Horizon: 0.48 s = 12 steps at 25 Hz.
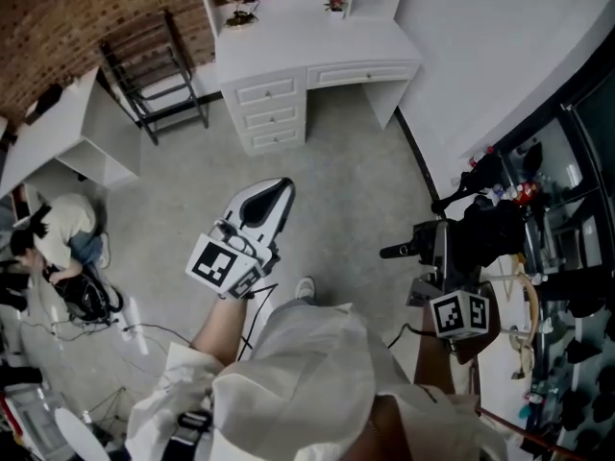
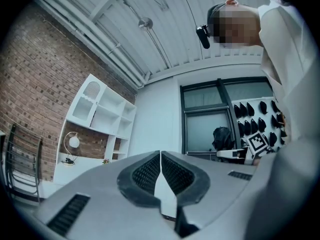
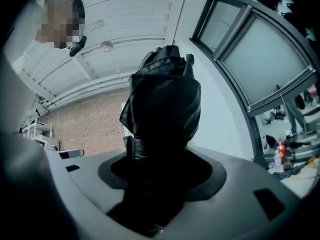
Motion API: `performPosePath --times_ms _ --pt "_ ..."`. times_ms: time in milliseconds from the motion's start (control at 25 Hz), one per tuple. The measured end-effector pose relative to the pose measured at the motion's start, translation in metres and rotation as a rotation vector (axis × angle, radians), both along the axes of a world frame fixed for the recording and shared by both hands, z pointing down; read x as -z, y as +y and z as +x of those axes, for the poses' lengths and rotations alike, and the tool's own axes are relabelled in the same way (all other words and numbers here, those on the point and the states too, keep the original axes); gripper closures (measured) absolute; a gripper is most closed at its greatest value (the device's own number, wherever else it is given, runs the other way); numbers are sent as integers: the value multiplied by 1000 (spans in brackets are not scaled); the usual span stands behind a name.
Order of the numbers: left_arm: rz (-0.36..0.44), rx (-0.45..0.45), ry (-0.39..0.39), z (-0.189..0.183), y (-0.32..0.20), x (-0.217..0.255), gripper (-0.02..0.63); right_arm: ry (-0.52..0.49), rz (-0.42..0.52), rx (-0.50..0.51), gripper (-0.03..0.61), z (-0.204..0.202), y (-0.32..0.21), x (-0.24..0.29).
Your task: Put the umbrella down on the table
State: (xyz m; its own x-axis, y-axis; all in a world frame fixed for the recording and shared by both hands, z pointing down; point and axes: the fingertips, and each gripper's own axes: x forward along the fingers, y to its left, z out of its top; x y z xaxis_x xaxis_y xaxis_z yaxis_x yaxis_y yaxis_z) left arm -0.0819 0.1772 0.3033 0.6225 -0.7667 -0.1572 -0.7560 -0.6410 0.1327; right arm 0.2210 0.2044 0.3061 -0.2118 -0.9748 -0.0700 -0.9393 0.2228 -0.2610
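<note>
A folded black umbrella [image 3: 162, 99] stands between the jaws of my right gripper [image 3: 161, 151], which is shut on it. From the head view the right gripper [image 1: 448, 248] is at the right, held out level, and the umbrella [image 1: 492, 225] lies across its front with a dark stub poking left. My white left gripper [image 1: 282, 190] is at the middle over the floor, jaws pressed together and nothing in them. The left gripper view shows its jaws [image 2: 160, 158] closed. A white desk [image 1: 288, 41] stands at the far wall.
A black chair [image 1: 154, 75] stands left of the desk, and another white table [image 1: 58, 128] lies further left. A person [image 1: 62, 233] crouches on the floor at the left among cables. Dark shelving with small items [image 1: 562, 219] lines the right side.
</note>
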Motion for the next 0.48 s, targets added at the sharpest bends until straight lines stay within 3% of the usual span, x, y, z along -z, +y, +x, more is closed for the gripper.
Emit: performPosePath --times_ms 480 --pt "-11 -16 12 -28 -71 -7 583 6 -9 -10 308 -31 -68 -4"
